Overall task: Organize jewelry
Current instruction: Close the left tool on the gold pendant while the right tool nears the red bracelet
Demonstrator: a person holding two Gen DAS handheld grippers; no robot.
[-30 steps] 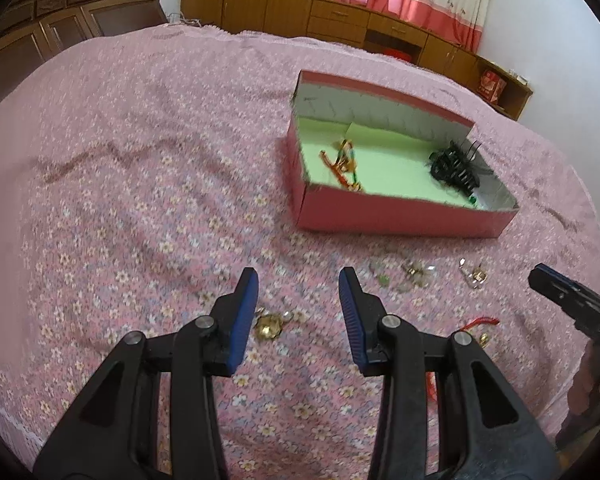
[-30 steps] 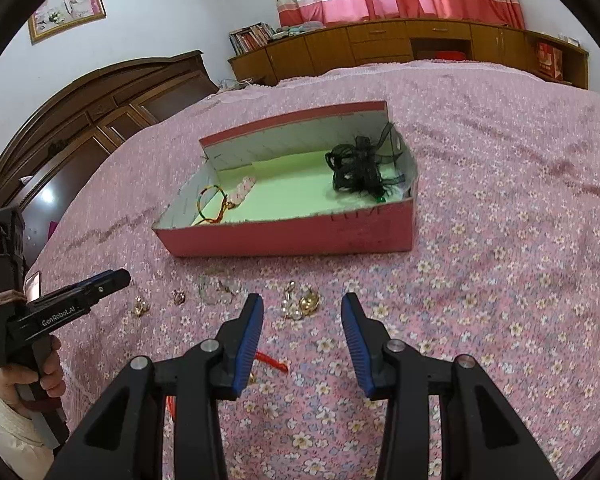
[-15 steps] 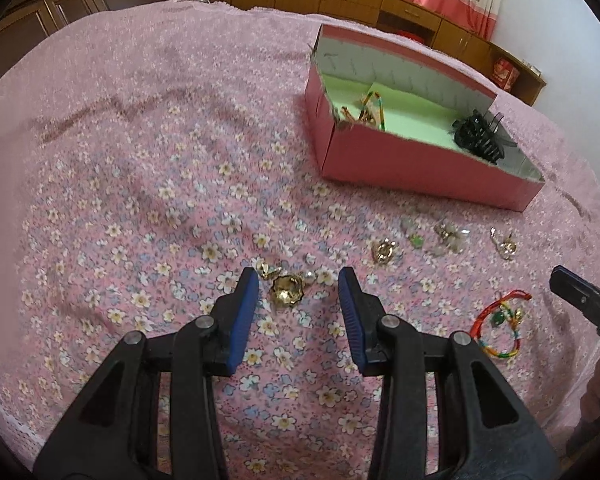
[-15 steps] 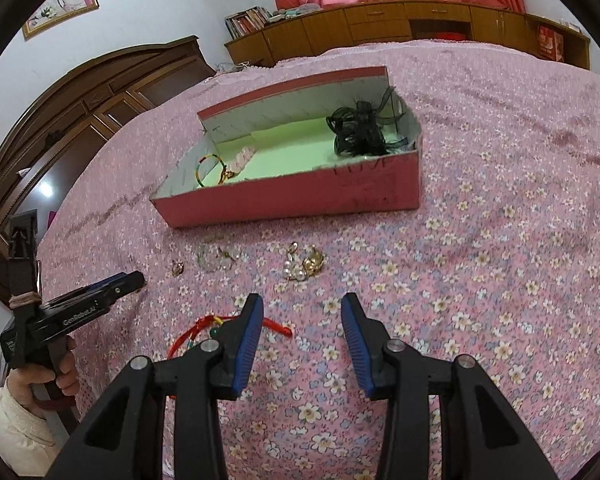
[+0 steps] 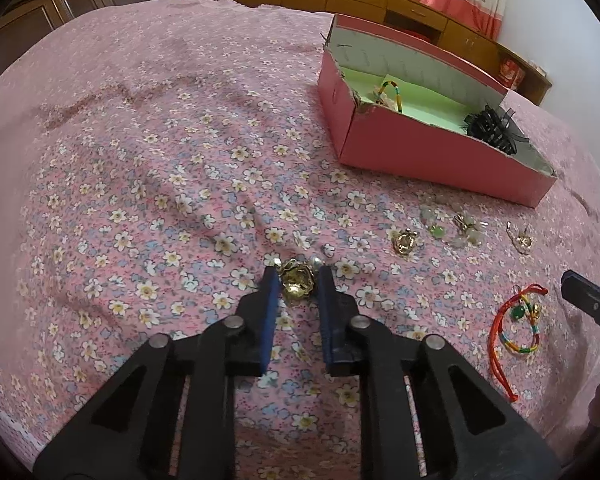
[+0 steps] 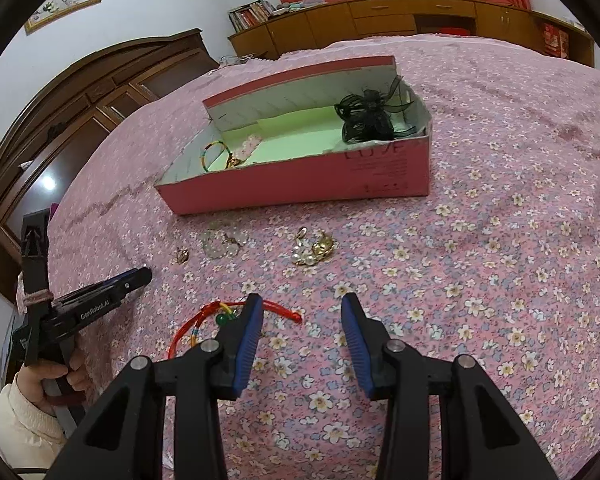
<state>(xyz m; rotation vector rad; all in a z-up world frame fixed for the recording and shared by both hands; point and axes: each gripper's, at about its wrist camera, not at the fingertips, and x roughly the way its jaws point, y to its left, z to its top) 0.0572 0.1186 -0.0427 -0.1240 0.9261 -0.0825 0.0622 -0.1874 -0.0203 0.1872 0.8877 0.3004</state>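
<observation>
Closing on a gold flower earring (image 5: 297,280), the left gripper (image 5: 298,284) brackets it on the floral bedspread (image 5: 148,184). Right gripper (image 6: 302,320): half open, empty. Pink box (image 5: 432,156) at two o'clock.

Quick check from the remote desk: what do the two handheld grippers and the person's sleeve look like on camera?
Both the left gripper and the right gripper are black plastic clamp frames with silver pivot screws and two fingers lined with ribbed blue pads. Seen from the right wrist, the left gripper's side carries white lettering, roughly "GenRobot.AI", above a pistol-style handle. The sleeve is cream-coloured. No cables show.
</observation>
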